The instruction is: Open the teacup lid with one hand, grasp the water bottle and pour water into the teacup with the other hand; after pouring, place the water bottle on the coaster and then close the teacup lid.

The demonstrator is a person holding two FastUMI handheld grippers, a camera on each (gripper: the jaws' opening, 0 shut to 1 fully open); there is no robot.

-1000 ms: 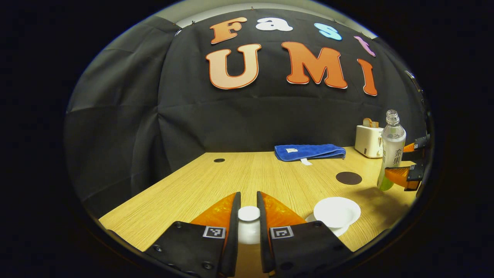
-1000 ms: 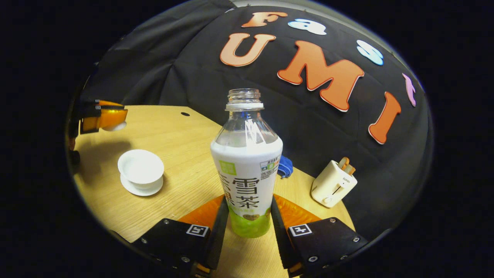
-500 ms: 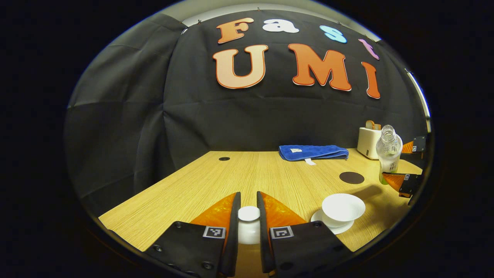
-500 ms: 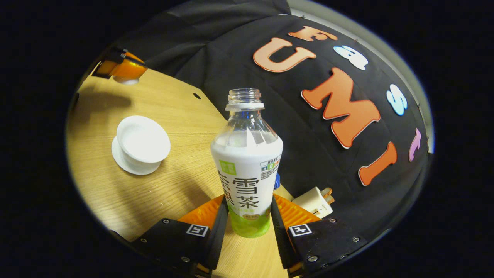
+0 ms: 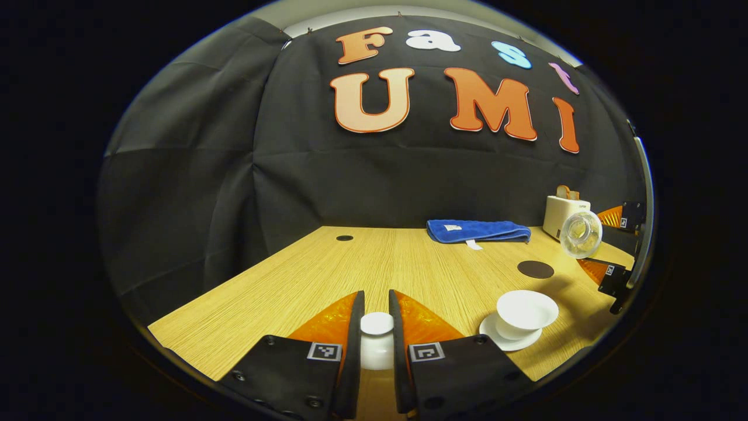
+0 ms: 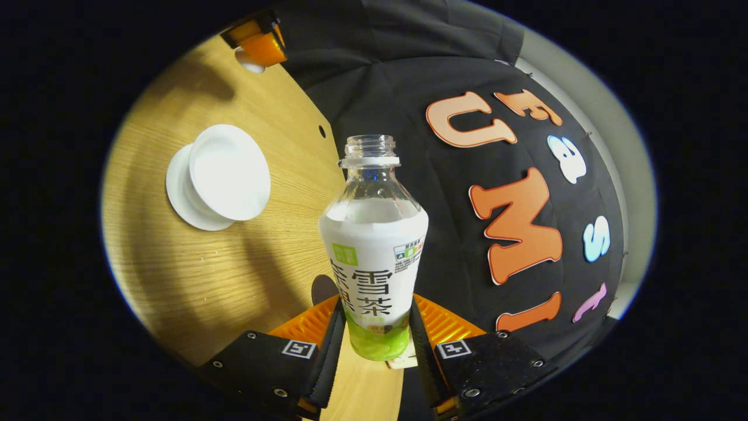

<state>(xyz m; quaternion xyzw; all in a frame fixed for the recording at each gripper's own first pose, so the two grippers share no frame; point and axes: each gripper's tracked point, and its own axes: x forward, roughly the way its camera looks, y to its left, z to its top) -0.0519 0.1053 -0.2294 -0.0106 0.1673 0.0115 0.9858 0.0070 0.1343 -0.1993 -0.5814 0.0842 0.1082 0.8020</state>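
**A:** White lid (image 5: 377, 333) sits pinched between the left claw (image 5: 377, 327) fingers, held low over the near edge of the bench (image 5: 327, 275). Why off to the side?

**B:** So the cup (image 5: 526, 310) stays uncovered for pouring, I'd say. It stands open on its saucer (image 5: 508, 340), right of that claw, with nothing above it.

**A:** And the right claw (image 6: 374, 342)?

**B:** Closed on the lower body of the bottle (image 6: 374, 257), both fingers pressing its sides. The bottle is uncapped and tipped, its mouth turned toward the cup but off to one side of it, not over the bowl. No water is running.

**A:** The dark round coaster (image 5: 536, 269)?

**B:** Bare, just beyond the cup, likely kept free for the bottle afterwards. Farther back lie a blue cloth (image 5: 479, 230) and a toaster (image 5: 564, 213), well apart from the work.
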